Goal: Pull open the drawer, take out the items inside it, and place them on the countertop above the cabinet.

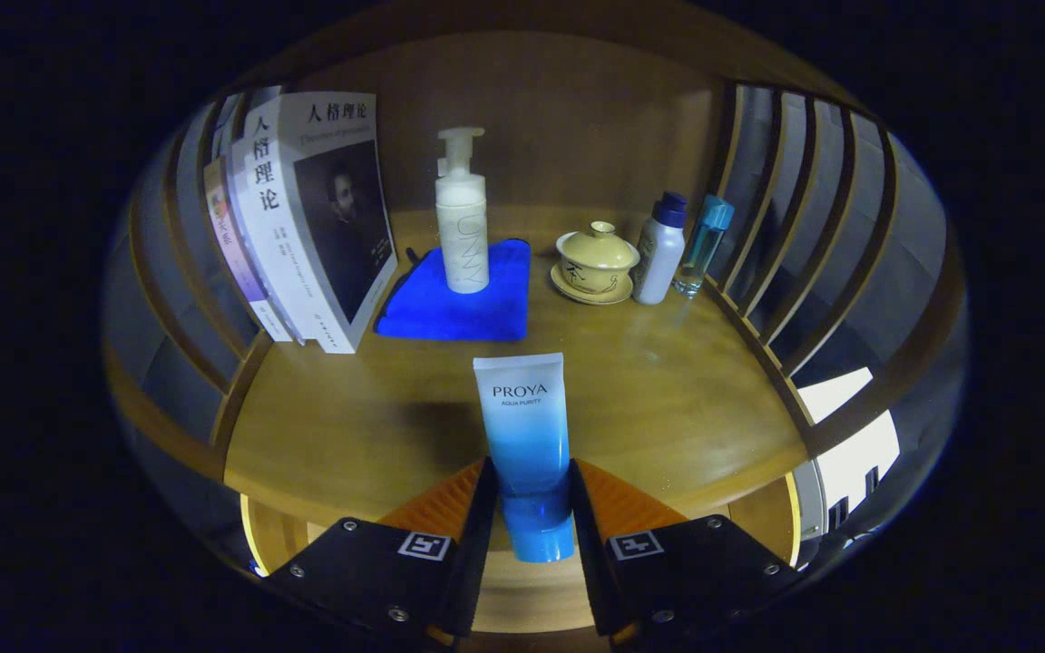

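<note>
My gripper is shut on a blue-and-white cosmetic tube, both fingers pressing its lower part just above the blue cap. The tube stands upright, cap down, over the front edge of the wooden countertop. Below the fingers, the pale inside of the open drawer shows under the countertop's edge; its contents are hidden by the gripper.
On the countertop beyond the tube lie a folded blue cloth with a white pump bottle standing on it, several books leaning at the left, a lidded tea bowl, a white bottle and a blue vial. Slatted wooden sides flank both ends.
</note>
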The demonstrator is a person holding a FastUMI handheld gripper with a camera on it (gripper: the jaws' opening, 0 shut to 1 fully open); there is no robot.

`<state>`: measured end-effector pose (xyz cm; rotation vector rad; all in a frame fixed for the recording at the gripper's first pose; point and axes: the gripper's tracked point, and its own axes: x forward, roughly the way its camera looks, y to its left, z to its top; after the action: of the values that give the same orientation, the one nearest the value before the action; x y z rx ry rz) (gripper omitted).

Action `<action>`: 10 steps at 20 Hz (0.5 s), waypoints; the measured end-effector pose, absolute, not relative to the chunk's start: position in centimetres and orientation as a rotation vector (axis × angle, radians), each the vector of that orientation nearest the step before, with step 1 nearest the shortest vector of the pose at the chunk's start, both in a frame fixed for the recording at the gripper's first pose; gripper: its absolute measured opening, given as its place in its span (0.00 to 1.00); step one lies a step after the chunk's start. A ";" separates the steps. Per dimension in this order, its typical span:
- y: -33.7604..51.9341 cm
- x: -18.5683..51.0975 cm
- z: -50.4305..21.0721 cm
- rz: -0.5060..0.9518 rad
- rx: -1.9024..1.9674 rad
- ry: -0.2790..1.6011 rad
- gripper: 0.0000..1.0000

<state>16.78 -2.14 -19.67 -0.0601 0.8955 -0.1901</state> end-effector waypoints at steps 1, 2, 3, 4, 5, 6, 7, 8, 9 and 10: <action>-2.2 17.3 -20.0 -0.190 -0.054 0.900 0.49; -2.2 17.8 -20.4 -0.186 -0.049 0.906 0.49; -2.4 18.2 -20.7 -0.185 -0.047 0.910 0.49; -2.5 18.6 -20.7 -0.183 -0.048 0.911 0.49; -2.5 19.0 -20.9 -0.183 -0.049 0.912 0.49; -2.5 19.3 -21.1 -0.181 -0.049 0.915 0.49; -2.5 19.7 -21.3 -0.177 -0.051 0.917 0.49; -2.4 19.9 -21.4 -0.176 -0.055 0.921 0.49; -2.5 20.0 -21.7 -0.174 -0.062 0.924 0.49; -2.5 20.2 -22.0 -0.172 -0.067 0.931 0.50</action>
<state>20.16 -2.52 -21.99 -0.0672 0.9314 -0.1723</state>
